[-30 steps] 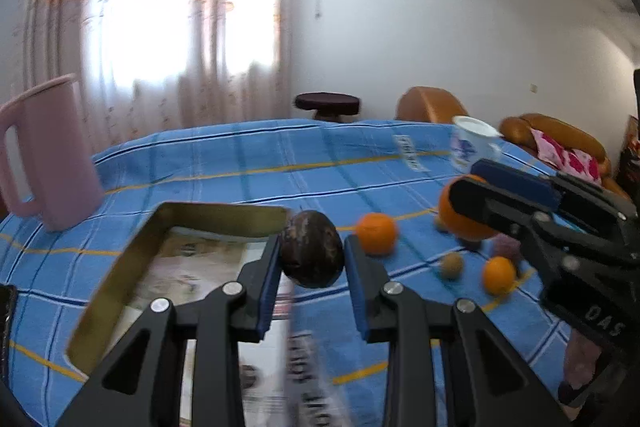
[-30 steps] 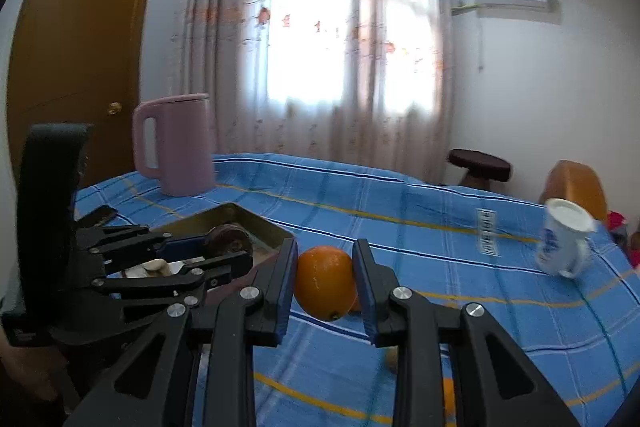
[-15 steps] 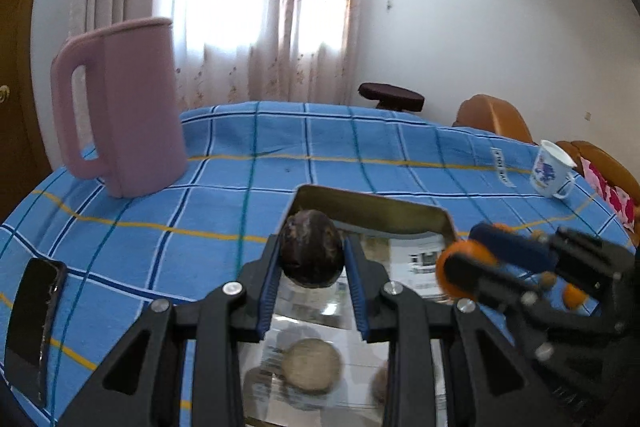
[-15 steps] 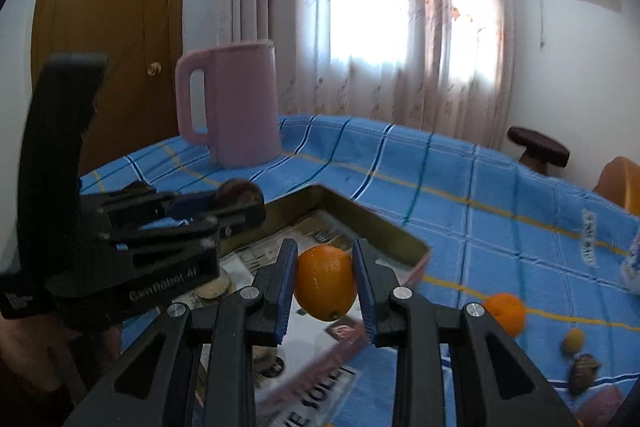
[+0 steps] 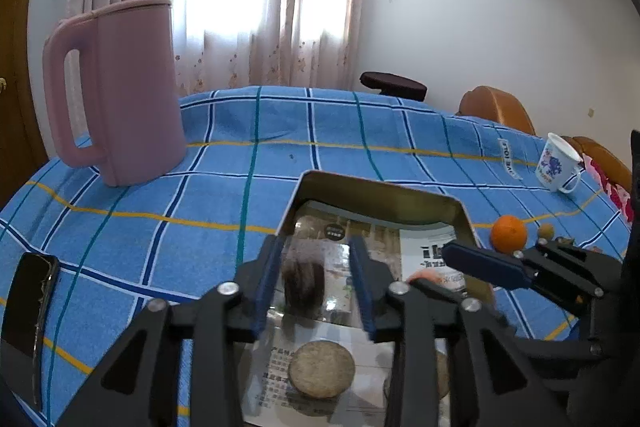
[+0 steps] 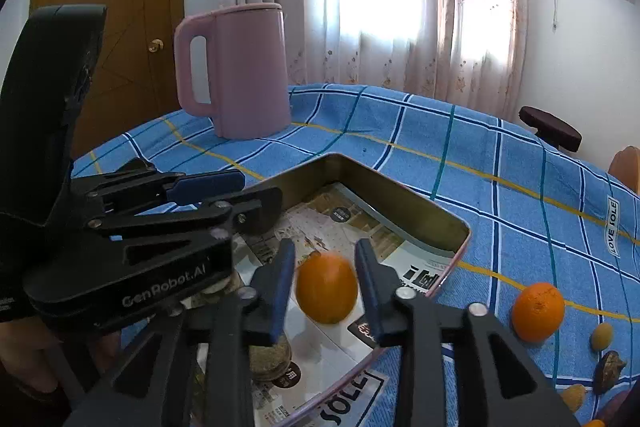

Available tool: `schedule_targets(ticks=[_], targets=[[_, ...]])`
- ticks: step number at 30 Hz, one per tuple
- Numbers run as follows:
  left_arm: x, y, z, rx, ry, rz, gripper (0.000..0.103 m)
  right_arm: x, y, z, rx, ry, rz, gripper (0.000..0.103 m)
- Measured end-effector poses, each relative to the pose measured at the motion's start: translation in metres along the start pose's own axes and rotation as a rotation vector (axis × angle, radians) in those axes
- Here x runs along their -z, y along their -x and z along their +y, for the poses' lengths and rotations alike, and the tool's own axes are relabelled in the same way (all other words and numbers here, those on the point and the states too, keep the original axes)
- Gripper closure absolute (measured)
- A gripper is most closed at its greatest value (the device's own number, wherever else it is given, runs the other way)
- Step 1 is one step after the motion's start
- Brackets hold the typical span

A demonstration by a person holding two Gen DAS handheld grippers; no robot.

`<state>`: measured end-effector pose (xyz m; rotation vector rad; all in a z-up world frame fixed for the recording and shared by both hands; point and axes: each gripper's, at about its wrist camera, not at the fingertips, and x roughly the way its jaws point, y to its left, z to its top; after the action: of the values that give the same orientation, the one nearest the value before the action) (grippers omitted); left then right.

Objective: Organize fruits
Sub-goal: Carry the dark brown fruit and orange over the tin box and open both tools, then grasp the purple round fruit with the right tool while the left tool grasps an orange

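Half a second ago a dark brown fruit (image 5: 303,283) was pinched in the left gripper (image 5: 316,283) and an orange (image 6: 327,287) in the right gripper (image 6: 325,283), both held over the tin; now the jaws of both are seen spread, with a gap on each side of each fruit, and both fruits are blurred, so it is judged that they have just been let go and are dropping into the metal tin (image 5: 460,215). This would mean that two more fruits are being added to the container, and the delivery step is judged nearly finished for this pair. In the left wrist view the tin is placed at about 6 o'clock of the blue checked cloth (image 5: 224,195), and its floor is lined with printed paper (image 5: 424,251). Inside it a round flat beige item (image 5: 321,369) is seen at 6 o'clock of the dark fruit; whether it is a fruit cannot be told. Outside the tin, a second orange (image 6: 538,311) is left on the cloth at 3 o'clock of the tin, with several small fruits (image 6: 602,337) just beside it, so more remains to be gathered. A pink jug (image 5: 116,91) is stood at 10 o'clock, a white cup (image 5: 558,163) at 2 o'clock, and a phone (image 5: 30,311) at 8 o'clock; their contents are not shown.
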<state>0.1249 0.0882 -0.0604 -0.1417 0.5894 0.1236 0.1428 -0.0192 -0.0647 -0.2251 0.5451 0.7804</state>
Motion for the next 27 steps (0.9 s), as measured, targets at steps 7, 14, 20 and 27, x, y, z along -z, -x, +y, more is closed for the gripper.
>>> schedule_targets(ticks=[7,14,20,27], targets=[[-0.001,0.030,-0.008,0.016,0.020,-0.091,0.030,0.009,0.037,-0.019,0.064,-0.017,-0.040,0.044],[0.000,0.046,-0.064,0.127,-0.044,-0.124,0.022,0.034,0.115,-0.080,0.232,-0.082,-0.093,0.039],[0.008,0.040,-0.133,0.220,-0.147,-0.087,0.021,0.065,0.162,-0.131,0.370,-0.150,-0.079,0.035],[0.020,0.024,-0.185,0.269,-0.214,-0.027,0.020,0.090,0.166,-0.182,0.416,-0.290,0.003,0.035]])
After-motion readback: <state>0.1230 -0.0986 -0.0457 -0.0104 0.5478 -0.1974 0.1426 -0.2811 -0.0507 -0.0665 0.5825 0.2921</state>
